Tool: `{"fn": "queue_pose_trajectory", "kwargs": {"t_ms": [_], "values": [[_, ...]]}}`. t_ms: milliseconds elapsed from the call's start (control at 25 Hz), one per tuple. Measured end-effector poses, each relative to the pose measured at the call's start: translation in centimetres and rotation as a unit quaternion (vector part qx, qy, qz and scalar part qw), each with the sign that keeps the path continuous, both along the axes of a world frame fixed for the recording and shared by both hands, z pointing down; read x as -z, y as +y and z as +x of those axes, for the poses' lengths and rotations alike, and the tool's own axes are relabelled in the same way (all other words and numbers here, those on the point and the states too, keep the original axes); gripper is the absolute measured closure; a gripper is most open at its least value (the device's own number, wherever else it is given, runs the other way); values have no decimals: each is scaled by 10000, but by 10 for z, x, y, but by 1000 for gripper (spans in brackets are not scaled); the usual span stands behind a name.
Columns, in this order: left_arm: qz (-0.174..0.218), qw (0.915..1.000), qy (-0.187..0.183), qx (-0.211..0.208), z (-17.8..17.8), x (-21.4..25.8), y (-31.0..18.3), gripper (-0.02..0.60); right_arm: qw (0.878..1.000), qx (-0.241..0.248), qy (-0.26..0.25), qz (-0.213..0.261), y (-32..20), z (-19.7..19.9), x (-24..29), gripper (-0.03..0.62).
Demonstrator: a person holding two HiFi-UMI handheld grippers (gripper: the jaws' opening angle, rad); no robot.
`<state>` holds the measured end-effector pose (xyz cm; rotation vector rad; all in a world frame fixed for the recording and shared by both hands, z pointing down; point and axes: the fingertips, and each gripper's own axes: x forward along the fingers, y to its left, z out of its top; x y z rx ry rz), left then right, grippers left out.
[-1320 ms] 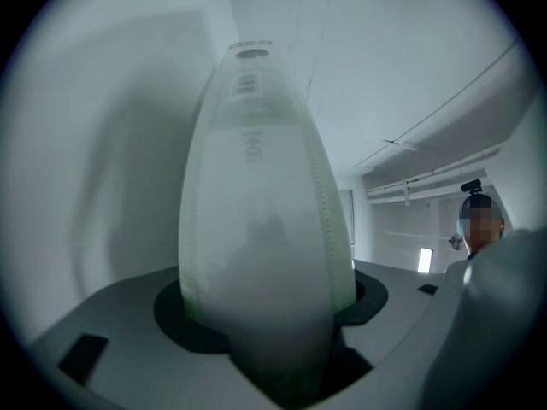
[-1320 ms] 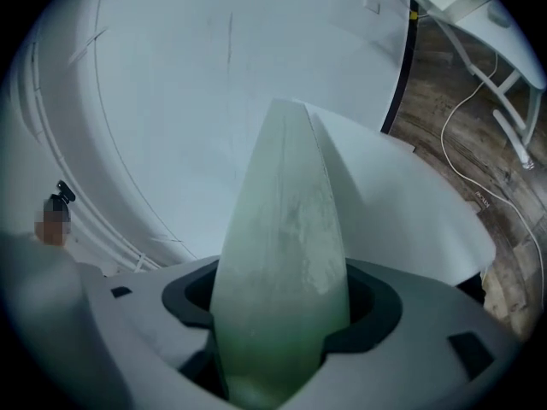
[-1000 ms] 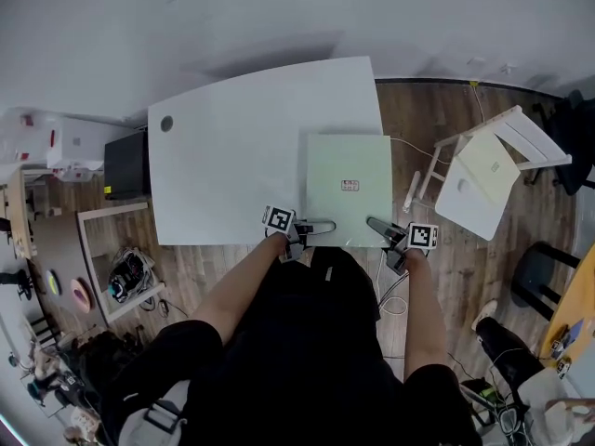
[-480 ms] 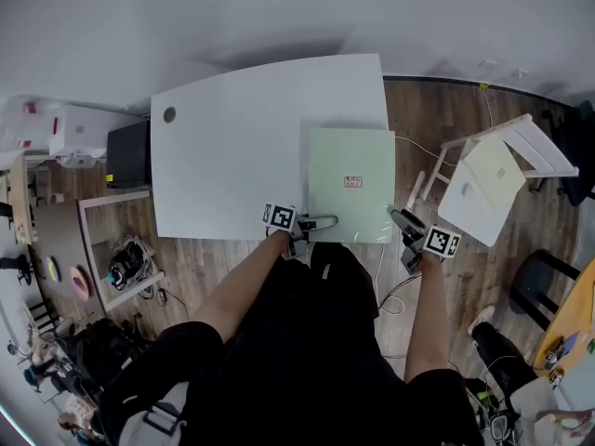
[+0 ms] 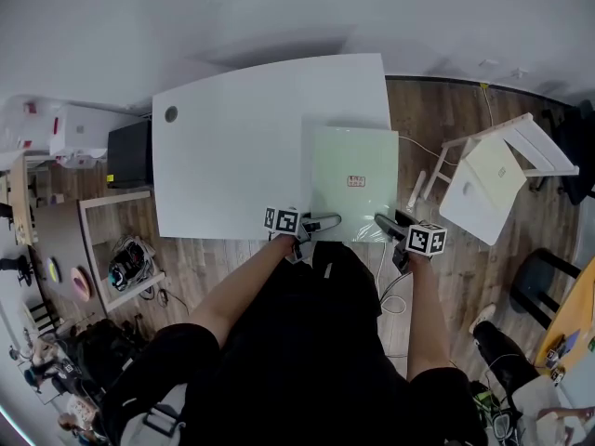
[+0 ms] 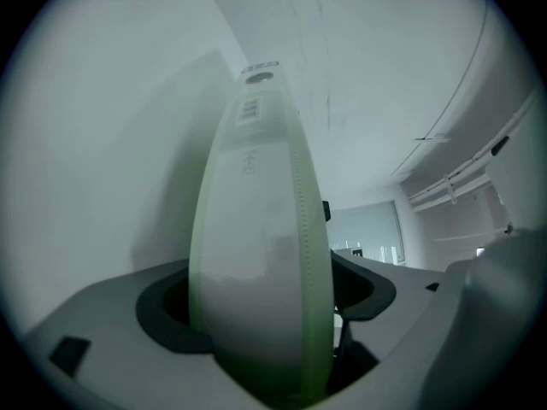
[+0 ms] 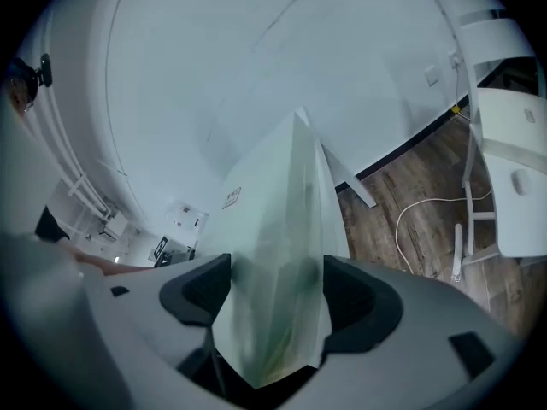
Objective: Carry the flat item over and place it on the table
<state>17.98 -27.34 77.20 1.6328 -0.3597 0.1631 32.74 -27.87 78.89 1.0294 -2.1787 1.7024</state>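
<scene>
The flat item (image 5: 351, 179) is a pale green, film-wrapped slab with a small label. It lies on the white table (image 5: 232, 147) at the near right corner. My left gripper (image 5: 327, 221) is at the slab's near edge. In the left gripper view the slab's edge (image 6: 256, 254) stands between the jaws, which are opening and no longer clamp it. My right gripper (image 5: 381, 223) is at the near right corner. In the right gripper view the wrapped corner (image 7: 273, 254) fills the gap and both pads touch it.
A white folding chair (image 5: 493, 170) stands just right of the table, with a white cable (image 5: 390, 286) on the wood floor below it. A black box (image 5: 125, 165) and a shelf frame (image 5: 102, 258) sit at the table's left. A dark stool (image 5: 535, 277) is at the far right.
The right gripper drew off to the right of the slab half a second ago and is now back on its near right corner. The left gripper stayed at the near edge.
</scene>
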Motion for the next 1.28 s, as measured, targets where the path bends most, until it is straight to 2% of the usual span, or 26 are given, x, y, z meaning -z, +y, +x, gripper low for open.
{"fn": "queue_pose_trajectory", "kwargs": {"t_ms": [160,320,440,600,800,1000,1280], "values": [[117,9989,-207,-395,-11,1,14,187,10000,8,-12,17,2,0,1,261],[229,9974,-419,-549,-26,-1,24,187,9999,42,134,40,-2,1,-2,261],[317,9971,-556,-405,-40,-4,27,189,9996,-173,207,46,-3,3,-4,261],[505,9970,-524,-249,-49,3,25,189,9975,-560,391,169,-3,13,-4,261],[895,9956,-293,-12,-59,27,24,189,9882,-612,1069,911,-2,17,34,261],[1698,9850,-218,-233,-72,69,41,189,9779,-814,1145,1545,11,-8,90,261],[2646,9639,29,-296,-111,132,74,190,9634,-1142,989,2213,55,-94,156,261]]}}
